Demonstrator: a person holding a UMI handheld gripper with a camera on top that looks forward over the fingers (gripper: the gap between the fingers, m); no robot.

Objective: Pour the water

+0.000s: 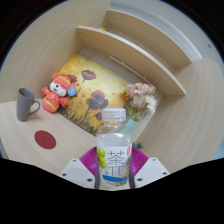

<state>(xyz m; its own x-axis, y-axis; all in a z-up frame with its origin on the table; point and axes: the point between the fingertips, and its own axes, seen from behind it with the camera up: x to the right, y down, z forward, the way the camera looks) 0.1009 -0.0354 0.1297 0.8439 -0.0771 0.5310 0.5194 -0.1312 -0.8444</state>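
Observation:
A clear plastic bottle [115, 148] with a white cap and a label with green fruit stands upright between my fingers. Both magenta pads [92, 160] press against its sides, so my gripper [113, 168] is shut on it. A grey mug [27, 102] stands on the light wooden table [35, 150], off to the left and beyond the fingers. The bottle's base is hidden below the fingers.
A red round coaster [45, 139] lies on the table in front of the mug. A plush toy [57, 91] sits on a yellow flowered cloth [90, 85]. A small pot of pink flowers [138, 97] stands just behind the bottle. Wooden shelves [140, 45] rise beyond.

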